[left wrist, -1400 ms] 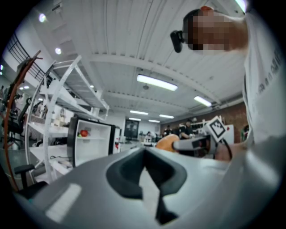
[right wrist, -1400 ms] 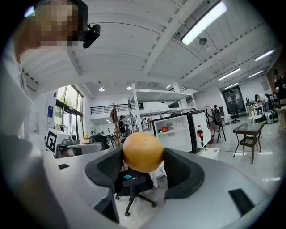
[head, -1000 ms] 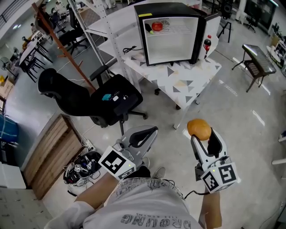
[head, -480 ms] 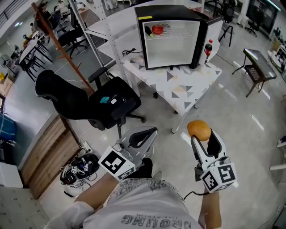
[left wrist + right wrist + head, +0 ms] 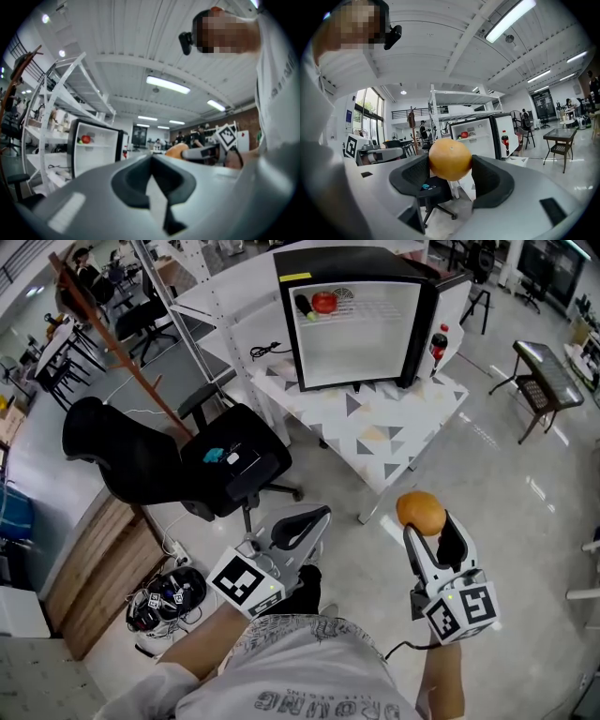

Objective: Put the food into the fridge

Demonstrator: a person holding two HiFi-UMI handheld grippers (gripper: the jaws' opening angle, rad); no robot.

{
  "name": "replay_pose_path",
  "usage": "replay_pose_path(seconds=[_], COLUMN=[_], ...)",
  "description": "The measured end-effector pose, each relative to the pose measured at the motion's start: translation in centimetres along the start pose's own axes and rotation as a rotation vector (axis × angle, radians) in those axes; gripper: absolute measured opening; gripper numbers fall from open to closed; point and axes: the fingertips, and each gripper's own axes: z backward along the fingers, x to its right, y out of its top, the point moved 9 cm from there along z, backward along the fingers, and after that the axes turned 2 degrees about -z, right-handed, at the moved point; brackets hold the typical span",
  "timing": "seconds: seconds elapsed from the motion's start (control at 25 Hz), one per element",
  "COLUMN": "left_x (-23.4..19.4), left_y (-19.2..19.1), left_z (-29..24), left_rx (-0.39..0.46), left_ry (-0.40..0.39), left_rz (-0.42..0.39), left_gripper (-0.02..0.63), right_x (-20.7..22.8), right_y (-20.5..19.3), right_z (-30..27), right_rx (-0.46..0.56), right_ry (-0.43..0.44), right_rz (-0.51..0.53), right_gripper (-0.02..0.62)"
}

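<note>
My right gripper (image 5: 421, 518) is shut on an orange (image 5: 420, 512), held over the floor; in the right gripper view the orange (image 5: 450, 159) sits squeezed between the two dark pads. My left gripper (image 5: 317, 518) is shut with nothing in it, its jaws pressed together in the left gripper view (image 5: 151, 165). A small black fridge (image 5: 358, 315) stands open on a patterned white table (image 5: 375, 432) ahead. A red tomato (image 5: 324, 302) and a dark green item lie on its top shelf. A cola bottle (image 5: 437, 341) stands in the door.
A black office chair (image 5: 178, 460) stands left of the table, with small items on its seat. A white shelving rack (image 5: 220, 324) rises behind it. A wooden panel (image 5: 103, 559) and a cable bundle (image 5: 164, 601) lie at lower left. A side table (image 5: 544, 367) is at right.
The view has shifted slightly nearer the fridge and table. Both grippers keep their places in the picture and the orange stays held.
</note>
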Motion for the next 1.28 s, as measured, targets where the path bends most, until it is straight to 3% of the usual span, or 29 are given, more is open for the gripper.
replay_pose_path(seconds=[0.6,1.28], left_x=[-7.4,-20.9], left_y=[-1.2,-1.6], left_z=[-4.9,-9.6], left_rx=[-0.021,-0.041], left_ry=[-0.011,-0.039], left_rz=[0.025,0.056], left_gripper=[0.009,0.009], right_x=[3.5,4.6], right_y=[0.1,2.7], right_z=[-7.6,-21.0], right_rx=[-0.034,-0.067], right_ry=[-0.025,-0.054], right_rz=[-0.026,-0.028], right_gripper=[0.284,0.284])
